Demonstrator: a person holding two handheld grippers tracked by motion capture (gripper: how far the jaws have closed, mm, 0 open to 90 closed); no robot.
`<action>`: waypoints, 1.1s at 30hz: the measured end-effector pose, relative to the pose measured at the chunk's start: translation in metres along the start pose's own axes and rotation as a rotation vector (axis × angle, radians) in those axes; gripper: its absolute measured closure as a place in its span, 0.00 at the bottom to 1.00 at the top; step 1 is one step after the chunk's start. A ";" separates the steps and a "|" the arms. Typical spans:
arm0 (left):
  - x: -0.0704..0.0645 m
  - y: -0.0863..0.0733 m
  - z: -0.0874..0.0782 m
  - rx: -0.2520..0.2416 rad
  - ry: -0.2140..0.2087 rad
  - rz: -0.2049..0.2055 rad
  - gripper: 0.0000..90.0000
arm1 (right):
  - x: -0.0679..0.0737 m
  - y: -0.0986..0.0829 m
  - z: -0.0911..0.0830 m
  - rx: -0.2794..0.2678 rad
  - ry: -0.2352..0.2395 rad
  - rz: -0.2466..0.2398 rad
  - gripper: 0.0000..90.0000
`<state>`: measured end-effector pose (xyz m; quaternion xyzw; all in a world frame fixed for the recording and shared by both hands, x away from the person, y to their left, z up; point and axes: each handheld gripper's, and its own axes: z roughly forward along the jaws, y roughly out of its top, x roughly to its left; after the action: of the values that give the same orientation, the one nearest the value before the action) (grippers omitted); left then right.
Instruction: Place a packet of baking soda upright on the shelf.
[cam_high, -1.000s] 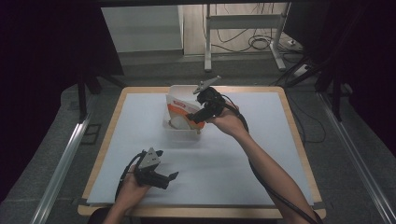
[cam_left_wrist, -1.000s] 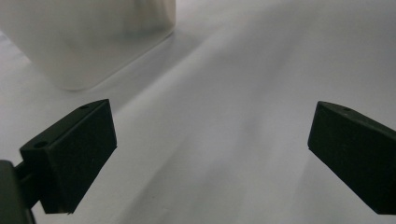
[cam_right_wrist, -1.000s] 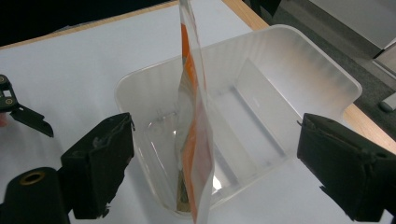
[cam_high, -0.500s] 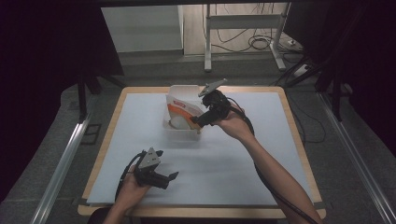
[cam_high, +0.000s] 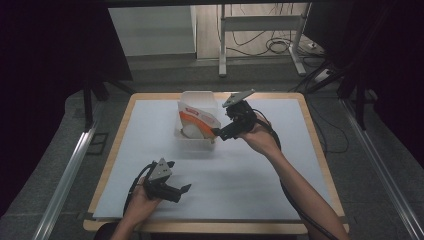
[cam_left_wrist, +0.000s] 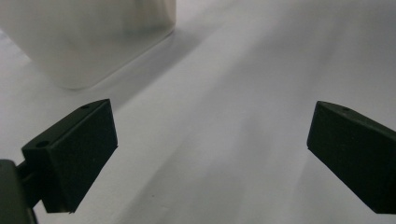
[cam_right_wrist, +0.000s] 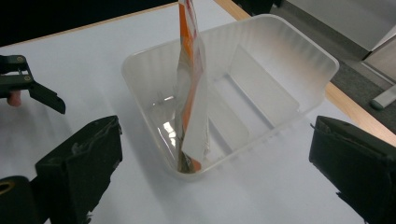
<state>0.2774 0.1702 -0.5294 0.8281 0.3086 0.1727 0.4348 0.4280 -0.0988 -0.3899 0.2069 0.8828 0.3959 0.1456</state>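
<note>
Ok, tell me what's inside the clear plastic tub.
The clear plastic tub holds one orange-and-white packet, standing on edge against the near end. A low divider crosses the far part. Anything directly behind the packet's base is covered; the rest of the floor looks bare.

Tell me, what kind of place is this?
Probably a lab or test room: a white-topped table with a wooden rim, loose cables on the floor behind, dark curtains around it.

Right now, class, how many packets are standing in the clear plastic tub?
1. A single orange-and-white packet stands upright on its edge inside the clear tub, near its front end. Nothing else shows through the tub's walls.
</note>
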 end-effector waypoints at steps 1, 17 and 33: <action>0.000 0.000 0.000 0.000 0.001 0.000 0.02 | 0.000 -0.002 -0.001 -0.003 -0.005 -0.005 0.02; -0.001 0.000 0.001 -0.002 0.001 -0.006 0.02 | 0.005 -0.026 -0.007 -0.032 -0.020 -0.009 0.01; -0.001 0.000 0.001 0.007 0.001 -0.001 0.02 | 0.003 -0.067 -0.016 -0.052 -0.036 0.047 0.01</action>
<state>0.2772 0.1691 -0.5299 0.8294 0.3099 0.1718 0.4318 0.4022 -0.1478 -0.4305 0.2308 0.8643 0.4182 0.1576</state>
